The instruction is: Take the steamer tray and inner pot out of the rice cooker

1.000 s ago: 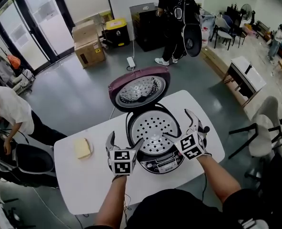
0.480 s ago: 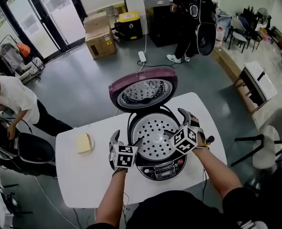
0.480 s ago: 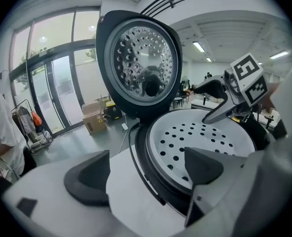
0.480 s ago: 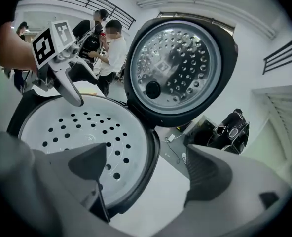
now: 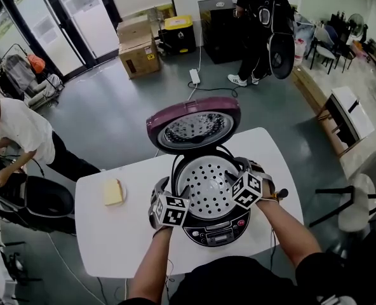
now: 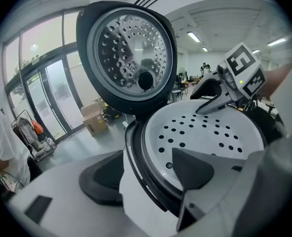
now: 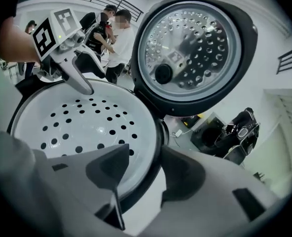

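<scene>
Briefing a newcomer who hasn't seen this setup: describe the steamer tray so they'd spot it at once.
On the white table stands an open rice cooker, its maroon lid tipped up behind. The steamer tray is the shallow dish in the cooker's mouth; unlike the shiny metal plate inside the lid, it is matte white with round holes.

Left claw point(image 5: 173, 189) and right claw point(image 5: 239, 170) lowered, jaws closing astride steamer tray point(image 5: 208, 183) rim
</scene>
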